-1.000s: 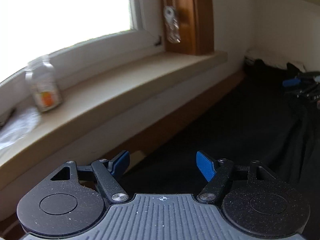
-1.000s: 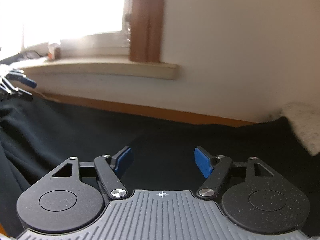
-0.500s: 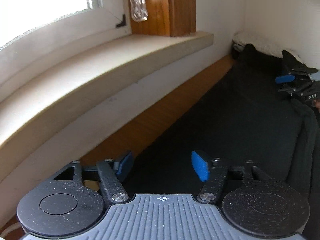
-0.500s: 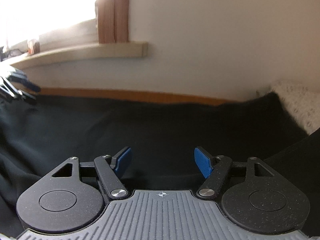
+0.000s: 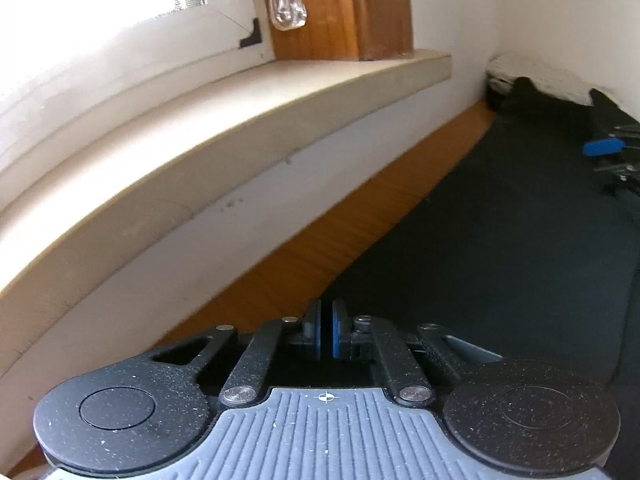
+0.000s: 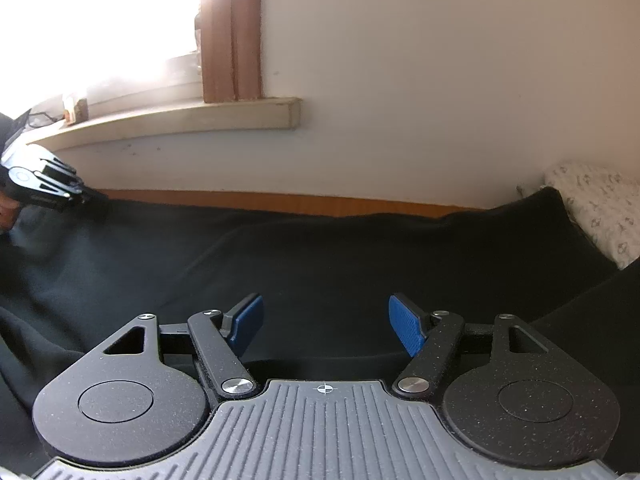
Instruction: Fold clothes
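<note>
**Grasp stage of a fold, seen from both wrists.** The black garment (image 5: pixel 500 240) lies spread flat and fills the lower half of both views. Its far edge runs along a strip of wood (image 5: pixel 320 248) below the window sill (image 5: pixel 240 120), and its right end reaches a patterned pillow (image 6: pixel 600 204).

*Left claw* (image 5: pixel 325 334): the jaws have just been closing and now stand narrow, the blue pads almost meeting. They sit right at the garment's edge, where the dark cloth borders the wood. Whether a fold of cloth is caught between the pads cannot be told, since the linkage hides the tips and the cloth there is in shadow.

*Right claw* (image 6: pixel 326 324): the jaws are wide, with nothing between the pads. It hangs low over the middle of the garment, pointed toward the wall, and no contact with the cloth is visible.

**Step in hand (judgement):** the two corners or edge points are being taken before the lift. The left side looks done or nearly so, and the right side is not yet begun.

**Next move (judgement):** the right claw needs to reach an edge of the garment, get its pads either side of it and close on it. Only when both grips are secure should the cloth be lifted and carried over. A lift on one grip alone would likely drag the cloth askew.
</note>
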`<state>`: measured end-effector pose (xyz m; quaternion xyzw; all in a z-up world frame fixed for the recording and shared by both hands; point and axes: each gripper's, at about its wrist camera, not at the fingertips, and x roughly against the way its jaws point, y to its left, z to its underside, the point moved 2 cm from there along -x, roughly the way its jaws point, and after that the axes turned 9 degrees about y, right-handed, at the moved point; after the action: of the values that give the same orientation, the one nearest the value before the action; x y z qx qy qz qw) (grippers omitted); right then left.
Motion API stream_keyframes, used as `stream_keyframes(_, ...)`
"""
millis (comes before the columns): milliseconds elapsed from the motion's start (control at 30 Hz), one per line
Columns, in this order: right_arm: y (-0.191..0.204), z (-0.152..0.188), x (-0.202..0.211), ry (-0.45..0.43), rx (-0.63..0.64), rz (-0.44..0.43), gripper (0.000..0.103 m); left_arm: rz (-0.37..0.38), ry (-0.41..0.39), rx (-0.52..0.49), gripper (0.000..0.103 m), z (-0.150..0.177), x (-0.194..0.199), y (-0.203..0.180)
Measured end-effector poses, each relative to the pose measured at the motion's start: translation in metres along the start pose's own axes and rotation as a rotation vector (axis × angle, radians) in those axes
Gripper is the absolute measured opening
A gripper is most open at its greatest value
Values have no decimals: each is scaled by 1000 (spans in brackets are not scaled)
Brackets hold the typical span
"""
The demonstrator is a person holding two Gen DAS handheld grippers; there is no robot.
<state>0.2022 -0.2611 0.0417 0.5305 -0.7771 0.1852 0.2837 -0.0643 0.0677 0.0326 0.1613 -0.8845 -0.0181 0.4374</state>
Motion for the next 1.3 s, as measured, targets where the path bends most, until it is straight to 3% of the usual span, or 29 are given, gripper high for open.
stream_keyframes(167,-1,0,-1,1,-7,8,69,3,-7,10,12,0,4,1)
stream_keyframes(200,-1,0,-1,5,-9,9,69,-3,-4,7,20,2,7,1)
stream_keyframes(233,-1,0,-2,9,-11,9,69,1,-4,14,37,4,11,2)
stream_keyframes(300,-2,1,-2,17,-15,6,69,13,-6,31,57,9,20,4)
stream_keyframes(467,-13,-4,1,20,-58,-1,66,-2,-2,47,60,32,48,18)
stream_keyframes(533,-18,-16,1,25,-20,32,41,-5,26,63,60,43,55,29)
stream_keyframes(667,-31,-47,-26,89,23,86,39,12,91,103,60,61,55,47)
stream_keyframes(733,-45,-61,-54,161,12,140,39,17,120,125,60,69,54,54)
stream_keyframes(833,-70,-76,-88,222,-52,155,39,28,116,137,61,78,55,59)
stream_keyframes(933,-89,-87,-105,206,-113,157,38,34,102,170,68,85,56,67)
stream_keyframes(1133,-100,-81,-114,122,-139,178,39,39,65,245,68,96,64,93)
stream_keyframes(1300,-97,-77,-112,108,-112,195,39,-12,100,177,67,97,73,103)
